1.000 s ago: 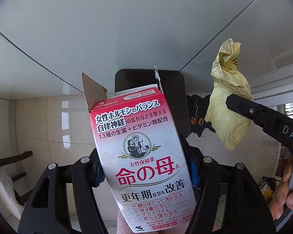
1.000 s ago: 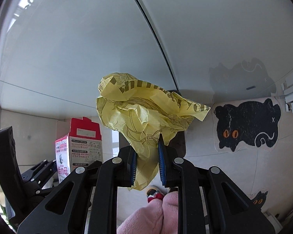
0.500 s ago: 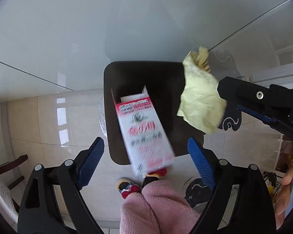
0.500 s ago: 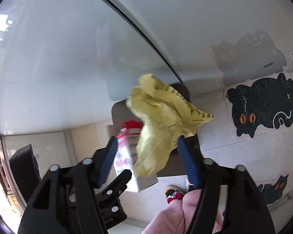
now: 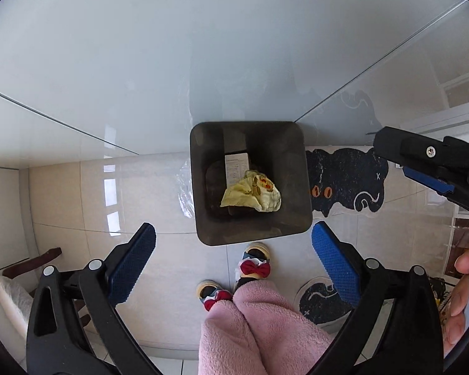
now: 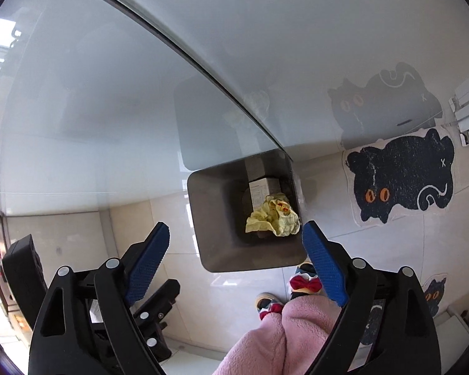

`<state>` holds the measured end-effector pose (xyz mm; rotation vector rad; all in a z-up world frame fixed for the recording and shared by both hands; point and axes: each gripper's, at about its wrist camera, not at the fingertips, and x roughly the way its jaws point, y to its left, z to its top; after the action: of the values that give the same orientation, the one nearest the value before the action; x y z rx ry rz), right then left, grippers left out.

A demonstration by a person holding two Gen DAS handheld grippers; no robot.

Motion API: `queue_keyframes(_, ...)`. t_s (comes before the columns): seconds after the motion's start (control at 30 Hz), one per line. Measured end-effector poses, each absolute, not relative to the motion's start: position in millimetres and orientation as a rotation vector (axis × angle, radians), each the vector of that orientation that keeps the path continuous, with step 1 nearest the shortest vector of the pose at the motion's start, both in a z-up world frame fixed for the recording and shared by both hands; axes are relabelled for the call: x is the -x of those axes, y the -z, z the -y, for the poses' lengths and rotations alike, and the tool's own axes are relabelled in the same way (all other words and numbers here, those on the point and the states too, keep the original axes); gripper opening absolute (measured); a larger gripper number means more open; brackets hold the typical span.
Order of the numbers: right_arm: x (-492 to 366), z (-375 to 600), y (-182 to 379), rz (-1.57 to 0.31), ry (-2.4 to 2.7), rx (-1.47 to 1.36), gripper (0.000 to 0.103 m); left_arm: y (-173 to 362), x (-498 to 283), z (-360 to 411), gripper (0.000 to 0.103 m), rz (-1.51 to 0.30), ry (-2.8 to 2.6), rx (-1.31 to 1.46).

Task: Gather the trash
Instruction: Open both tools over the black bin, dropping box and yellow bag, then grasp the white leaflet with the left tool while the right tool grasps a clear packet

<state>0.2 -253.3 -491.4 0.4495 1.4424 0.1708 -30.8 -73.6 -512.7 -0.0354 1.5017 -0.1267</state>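
Observation:
A dark square trash bin (image 5: 297, 193) (image 6: 215, 218) stands on the tiled floor below the glass table edge. Inside it lie the crumpled yellow wrapper (image 5: 253, 195) (image 6: 273, 217) and the medicine box (image 5: 237, 165) (image 6: 261, 189), partly under the wrapper. My left gripper (image 5: 233, 253) is open and empty, held above the bin. My right gripper (image 6: 234, 250) is open and empty above the bin too; it also shows at the right of the left wrist view (image 5: 428, 162).
A frosted glass tabletop (image 5: 172, 62) (image 6: 109, 109) fills the upper part of both views. Black cat mats (image 5: 347, 184) (image 6: 400, 175) lie on the floor right of the bin. The person's pink-trousered legs and slippers (image 5: 254, 265) stand just before the bin. A chair (image 5: 22, 284) is at lower left.
Both grippers opened. The medicine box and the yellow wrapper dropped out of them and now lie in the bin.

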Motion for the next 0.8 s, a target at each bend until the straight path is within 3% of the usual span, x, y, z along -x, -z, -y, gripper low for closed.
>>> queue_keyframes(0.43, 22.1, 284.2, 269.4, -1.118, -0.245, -0.294, 0.088, 303.1, 46.8, 47.8, 0.095, -1.267, 0.049, 0.059)
queue_keyframes(0.8, -14.2, 292.6, 196.8, -0.919, -0.221, -0.235, 0.088, 205.2, 21.0, 26.5, 0.095, -1.085, 0.047, 0.166)
